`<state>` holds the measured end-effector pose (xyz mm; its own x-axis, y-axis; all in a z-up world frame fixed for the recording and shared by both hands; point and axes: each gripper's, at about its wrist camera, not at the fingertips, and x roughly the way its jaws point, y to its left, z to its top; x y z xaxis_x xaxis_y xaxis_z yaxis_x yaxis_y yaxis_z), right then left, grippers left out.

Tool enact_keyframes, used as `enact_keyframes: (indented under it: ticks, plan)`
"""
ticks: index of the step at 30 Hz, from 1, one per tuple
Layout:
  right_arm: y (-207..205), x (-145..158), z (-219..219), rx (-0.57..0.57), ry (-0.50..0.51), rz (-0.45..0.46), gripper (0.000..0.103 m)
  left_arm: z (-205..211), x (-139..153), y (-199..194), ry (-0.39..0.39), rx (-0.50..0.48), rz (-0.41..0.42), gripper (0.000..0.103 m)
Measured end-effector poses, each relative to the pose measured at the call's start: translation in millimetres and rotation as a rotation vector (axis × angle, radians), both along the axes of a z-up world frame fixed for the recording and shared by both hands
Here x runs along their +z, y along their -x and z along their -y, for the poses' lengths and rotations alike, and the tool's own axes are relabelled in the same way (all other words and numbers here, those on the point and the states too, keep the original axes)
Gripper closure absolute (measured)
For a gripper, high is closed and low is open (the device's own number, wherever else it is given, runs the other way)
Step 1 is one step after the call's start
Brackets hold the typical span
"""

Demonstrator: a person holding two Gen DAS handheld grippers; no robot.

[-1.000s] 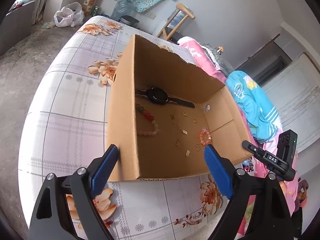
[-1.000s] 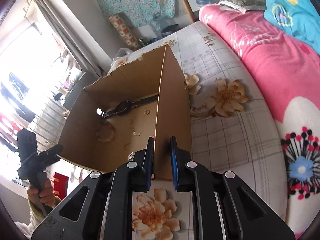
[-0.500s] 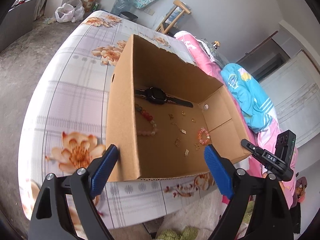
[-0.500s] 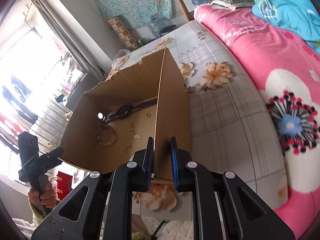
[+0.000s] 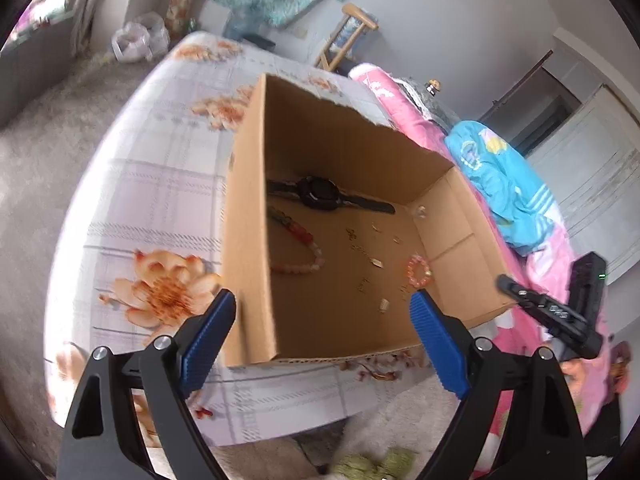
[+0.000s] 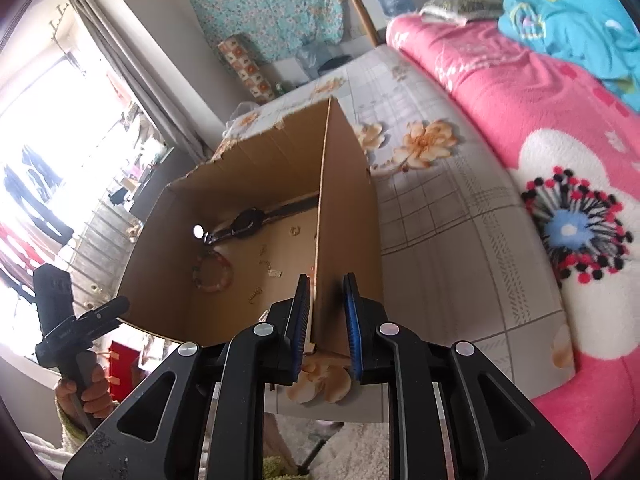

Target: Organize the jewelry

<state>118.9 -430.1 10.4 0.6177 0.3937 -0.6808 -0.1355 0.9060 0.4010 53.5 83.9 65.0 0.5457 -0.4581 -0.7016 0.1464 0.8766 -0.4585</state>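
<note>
An open cardboard box (image 5: 248, 240) stands on the bed near its front edge. Inside lie a black watch (image 5: 320, 194), a beaded necklace (image 5: 296, 240), a small orange bracelet (image 5: 419, 270) and several tiny gold pieces (image 5: 376, 262). My left gripper (image 5: 322, 320) is open wide in front of the box's near wall, holding nothing. My right gripper (image 6: 328, 308) straddles the box's side wall (image 6: 348, 200); its jaws are opening and the pads stand off the cardboard. The watch (image 6: 248, 222) and bracelet (image 6: 212, 272) also show in the right wrist view.
The floral bedsheet (image 5: 160, 184) ends just below the box, with pale shaggy carpet (image 5: 400, 420) beneath. A pink blanket (image 6: 520, 140) and a blue garment (image 6: 568, 20) lie to the right. A hand holds the left gripper's handle (image 6: 68, 320).
The box has slid with both grippers toward the bed's front edge. The right gripper's pads, pinched on the side wall before, have now parted from it.
</note>
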Motion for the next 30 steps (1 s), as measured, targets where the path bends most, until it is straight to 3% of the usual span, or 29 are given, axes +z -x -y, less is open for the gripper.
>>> enact_keyframes:
  ticks: [1, 3, 5, 6, 9, 17, 23, 30]
  plan:
    - [5, 4, 0, -0.011, 0.017, 0.018, 0.077, -1, 3, 5, -0.034, 0.025, 0.031, 0.016]
    - [21, 13, -2, -0.046, 0.076, 0.072, 0.059, -4, 10, 15, -0.076, 0.065, 0.081, 0.016]
    - [40, 20, -7, -0.067, 0.134, 0.119, 0.051, -7, 20, 29, -0.117, 0.111, 0.148, 0.011]
    - [47, 22, -9, -0.066, 0.155, 0.131, 0.048, -8, 24, 35, -0.139, 0.133, 0.174, 0.006]
    - [68, 19, -19, -0.044, 0.191, 0.131, 0.032, -9, 32, 49, -0.179, 0.172, 0.214, 0.006]
    - [82, -3, -59, 0.056, 0.274, 0.065, 0.020, 16, 30, 64, -0.363, 0.251, 0.194, 0.006]
    - [77, -6, -87, 0.109, 0.304, 0.057, 0.011, 22, 28, 65, -0.360, 0.225, 0.161, 0.006]
    - [72, -12, -99, 0.064, 0.343, 0.000, 0.008, 30, 13, 61, -0.364, 0.239, 0.079, 0.006]
